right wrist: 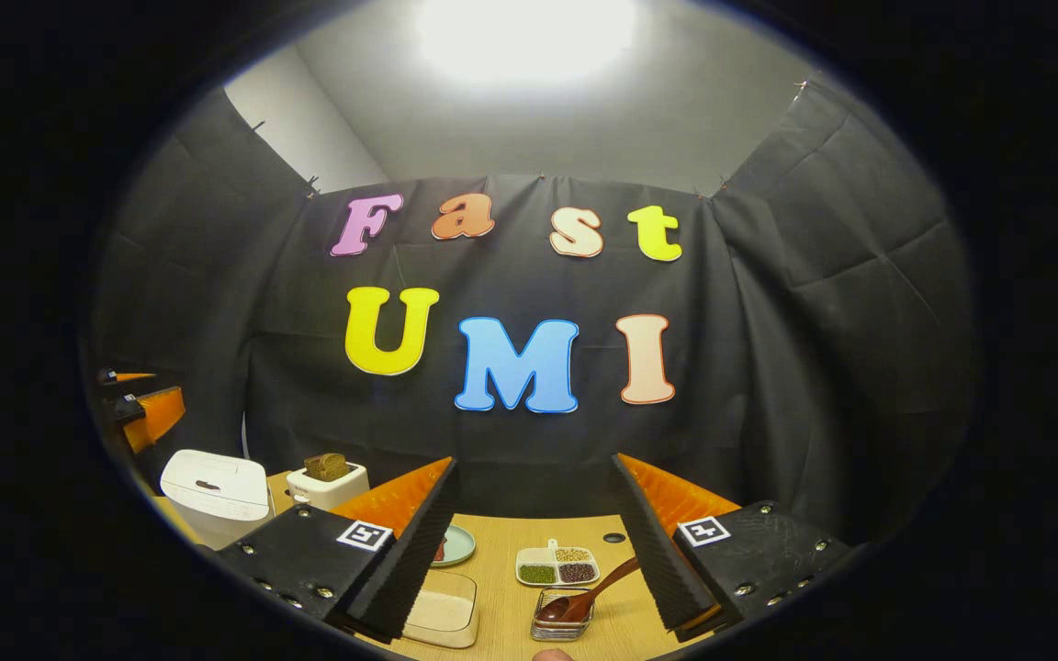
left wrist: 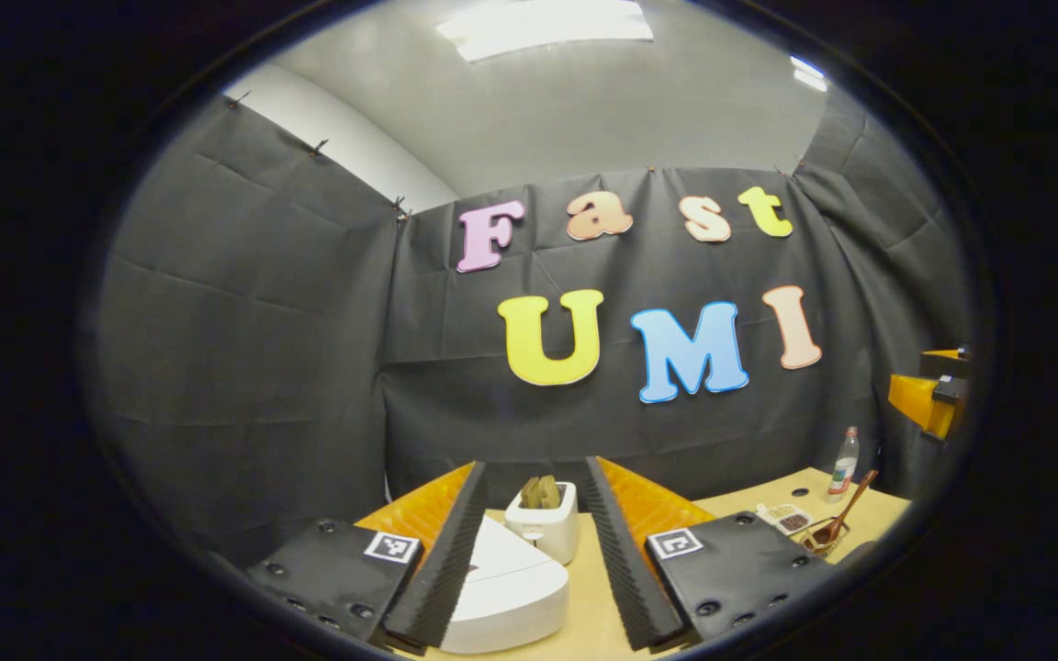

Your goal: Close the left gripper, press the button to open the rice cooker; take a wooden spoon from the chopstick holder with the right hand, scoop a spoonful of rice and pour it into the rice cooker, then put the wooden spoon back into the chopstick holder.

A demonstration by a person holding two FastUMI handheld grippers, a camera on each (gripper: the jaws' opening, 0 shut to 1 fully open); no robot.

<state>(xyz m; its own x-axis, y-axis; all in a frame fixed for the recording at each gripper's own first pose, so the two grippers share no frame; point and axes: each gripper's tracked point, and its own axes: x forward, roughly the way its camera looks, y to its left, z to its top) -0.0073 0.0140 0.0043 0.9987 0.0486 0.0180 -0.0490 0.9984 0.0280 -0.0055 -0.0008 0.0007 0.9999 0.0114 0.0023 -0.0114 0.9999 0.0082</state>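
Note:
The white rice cooker (left wrist: 506,592) sits lid down just below and between the fingers of my left gripper (left wrist: 535,468), which is open and holds nothing. In the right gripper view the cooker (right wrist: 217,491) stands at the far left, lid down. My right gripper (right wrist: 535,462) is open and empty above the table. Between and below its fingers a wooden spoon (right wrist: 589,597) leans in a small wire holder (right wrist: 561,624). A clear box of rice (right wrist: 442,610) lies to the left of it. The spoon (left wrist: 846,514) also appears far right in the left gripper view.
A white toaster with bread (left wrist: 543,519) stands behind the cooker. On the wooden table (right wrist: 501,560) are a divided dish of grains (right wrist: 555,565) and a green plate (right wrist: 455,543). A bottle (left wrist: 844,464) stands at the back right. Black cloth walls enclose the table.

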